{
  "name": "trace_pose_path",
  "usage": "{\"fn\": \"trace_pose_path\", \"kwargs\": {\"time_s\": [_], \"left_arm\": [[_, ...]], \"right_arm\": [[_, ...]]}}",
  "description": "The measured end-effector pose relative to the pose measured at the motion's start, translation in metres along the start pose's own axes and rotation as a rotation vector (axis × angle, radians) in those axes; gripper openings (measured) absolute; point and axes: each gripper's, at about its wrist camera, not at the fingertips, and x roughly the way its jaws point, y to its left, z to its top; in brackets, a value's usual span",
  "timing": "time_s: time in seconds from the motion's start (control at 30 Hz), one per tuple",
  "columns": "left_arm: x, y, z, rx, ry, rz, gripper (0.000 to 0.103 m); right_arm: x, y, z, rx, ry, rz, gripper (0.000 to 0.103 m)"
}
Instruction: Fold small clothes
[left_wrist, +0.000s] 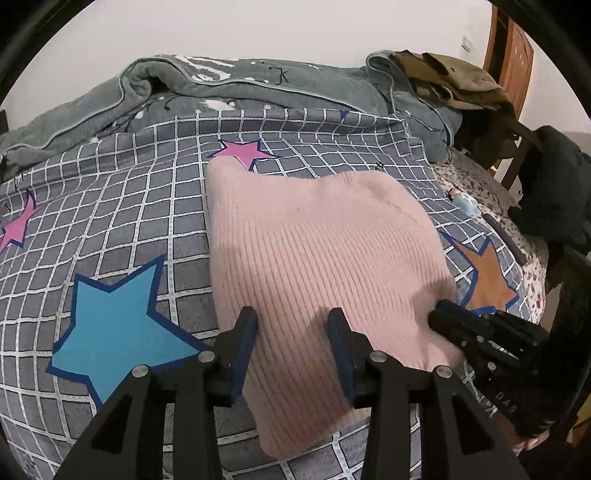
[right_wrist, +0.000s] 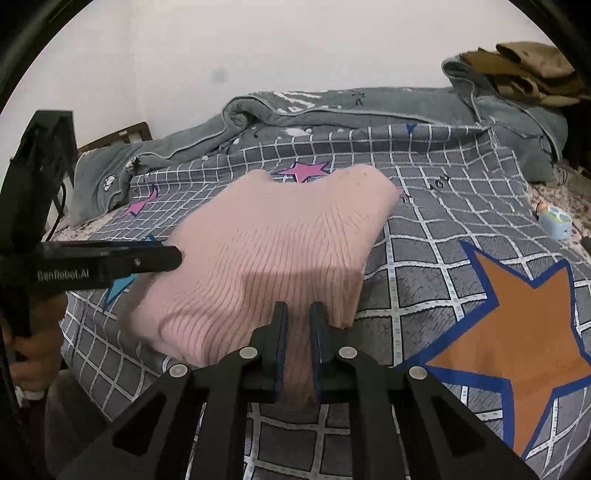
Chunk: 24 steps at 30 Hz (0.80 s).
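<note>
Jaws: we see the left gripper (left_wrist: 291, 325) with its jaws spread, the pink sweater (left_wrist: 314, 266) lying between and under them; the pads do not press on the knit. The right gripper (right_wrist: 297, 325) has its jaws nearly together, pinching a fold of the sweater's near edge between the blue pads.

Sweater: folded into a rough rectangle, ribbed knit, flat on the bedsheet (left_wrist: 122, 206). In the left wrist view it fills the centre and runs from 6 o'clock up toward 12 o'clock. In the right wrist view it sits at centre, reaching toward 11 o'clock.

Cross views: in the left wrist view the right gripper comes in from 4 o'clock, its tips touching the sweater's right edge. In the right wrist view the left gripper comes in from 9 o'clock, its finger over the sweater's left edge; a hand (right_wrist: 33, 354) grips its handle at 8 o'clock.

Sheet: grey with a white grid and printed stars. A blue star (left_wrist: 118, 321) lies at 8 o'clock of the sweater in the left view, an orange star (right_wrist: 517, 350) at 4 o'clock in the right view, a pink star (left_wrist: 243, 151) just beyond the sweater's far edge.

Background: a grey blanket (left_wrist: 221, 92) is bunched along the far side at 12 o'clock. Brown clothes (left_wrist: 454, 77) are piled at 1 o'clock. A small pale-blue toy (right_wrist: 557, 219) lies at 3 o'clock, well apart from the sweater.
</note>
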Motion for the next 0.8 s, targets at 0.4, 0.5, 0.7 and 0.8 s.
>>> {"fn": "trace_pose_path", "kwargs": {"time_s": [0.4,0.5,0.7,0.8], "left_arm": [[0.003,0.0,-0.009,-0.001,0.01,-0.013,0.043],[0.001,0.004,-0.012,-0.01,0.012,-0.029,0.045],[-0.011,0.027,-0.002,-0.044,0.016,-0.11,0.046],[-0.012,0.043,0.01,-0.111,-0.002,-0.12,0.05]], "right_arm": [[0.007,0.003,-0.007,-0.003,0.037,-0.028,0.01],[0.006,0.005,-0.006,-0.006,0.046,-0.031,0.01],[-0.014,0.0,0.014,-0.006,0.036,0.058,0.02],[-0.02,-0.005,0.034,0.016,-0.01,0.058,0.051]]}}
